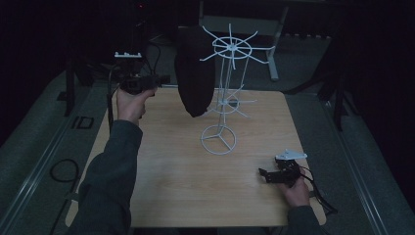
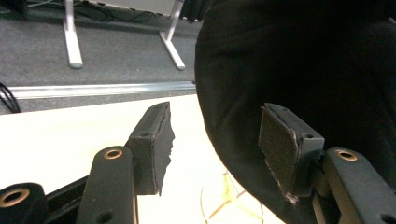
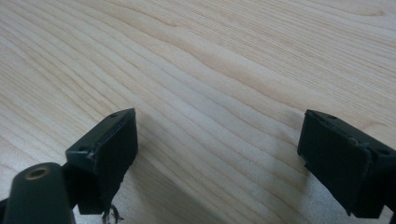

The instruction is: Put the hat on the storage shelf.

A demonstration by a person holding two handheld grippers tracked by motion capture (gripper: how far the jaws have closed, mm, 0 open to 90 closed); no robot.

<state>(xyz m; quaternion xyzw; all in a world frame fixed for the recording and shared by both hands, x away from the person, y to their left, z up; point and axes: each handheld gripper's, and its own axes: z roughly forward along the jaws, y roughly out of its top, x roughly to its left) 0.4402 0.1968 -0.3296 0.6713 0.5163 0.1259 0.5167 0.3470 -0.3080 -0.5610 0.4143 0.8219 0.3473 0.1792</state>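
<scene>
a: what sits at the centre of my screen?

b: a black cloth item (image 1: 195, 71), maybe a hat or bag, i cannot tell which. it hangs from the upper ring of a white wire rack (image 1: 226, 93) and droops down the rack's left side, ending above the worktop (image 1: 171, 161). the rack stands upright on a round wire base near the middle of the pale wood surface, with a second, smaller ring of prongs halfway up its stem.

a: where is my left gripper?

b: the left gripper (image 1: 164, 78) is raised over the far left corner of the worktop, held in the left hand (image 1: 129, 104), pointing toward the cloth from just beside it. in the left gripper view its fingers (image 2: 152, 144) stand wide apart; the black cloth (image 2: 299, 70) hangs ahead, its lower edge in front of the gap and behind the right-hand pad. whether that pad touches the fabric, i cannot tell. the rack's base (image 2: 229, 196) shows faintly below.

a: and the right one?

b: the right gripper (image 1: 266, 175) rests low at the near right of the worktop, well apart from the rack, held by the right hand (image 1: 296, 191), with a grey plate on top. in the right gripper view its fingers (image 3: 105, 149) are spread wide with bare wood grain (image 3: 219, 93) between them.

a: anything around the worktop?

b: grey carpeted floor (image 1: 44, 132), dim, with a dark cable loop (image 1: 64, 171) at the left.
</scene>
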